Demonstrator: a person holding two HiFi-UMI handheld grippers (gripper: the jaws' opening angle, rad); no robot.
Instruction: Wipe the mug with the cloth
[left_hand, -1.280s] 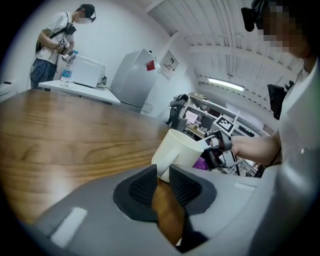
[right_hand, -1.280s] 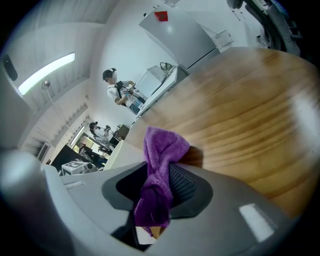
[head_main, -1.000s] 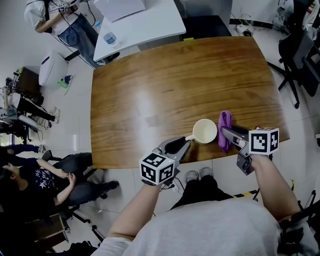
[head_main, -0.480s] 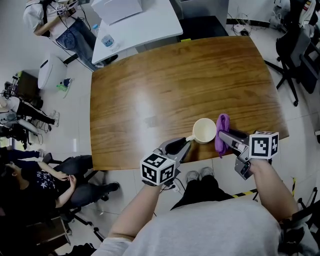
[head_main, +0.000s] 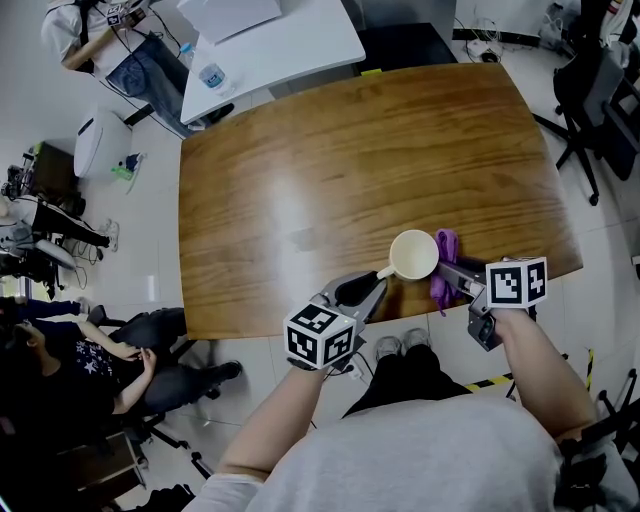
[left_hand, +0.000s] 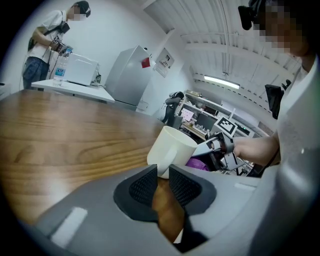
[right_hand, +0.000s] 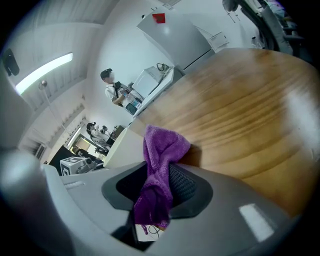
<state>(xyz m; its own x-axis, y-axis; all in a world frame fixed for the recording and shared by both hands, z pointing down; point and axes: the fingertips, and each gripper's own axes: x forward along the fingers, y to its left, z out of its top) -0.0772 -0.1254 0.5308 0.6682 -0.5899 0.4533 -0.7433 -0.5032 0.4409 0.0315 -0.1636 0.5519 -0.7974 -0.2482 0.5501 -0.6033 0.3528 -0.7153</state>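
Where the tabletop reaches its near edge — mug: upright, cream, just inside it.
left gripper: jaws pinching mug's handle.
right gripper: jaws clamped on purple cloth — cloth just beside mug.

Brown wooden table with a glossy top fills the middle of the frame. A white mug stands near its lower right edge.

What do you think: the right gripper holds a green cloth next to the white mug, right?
Not quite: the cloth is purple, not green, as the right gripper view shows. The right gripper does hold it next to the white mug.
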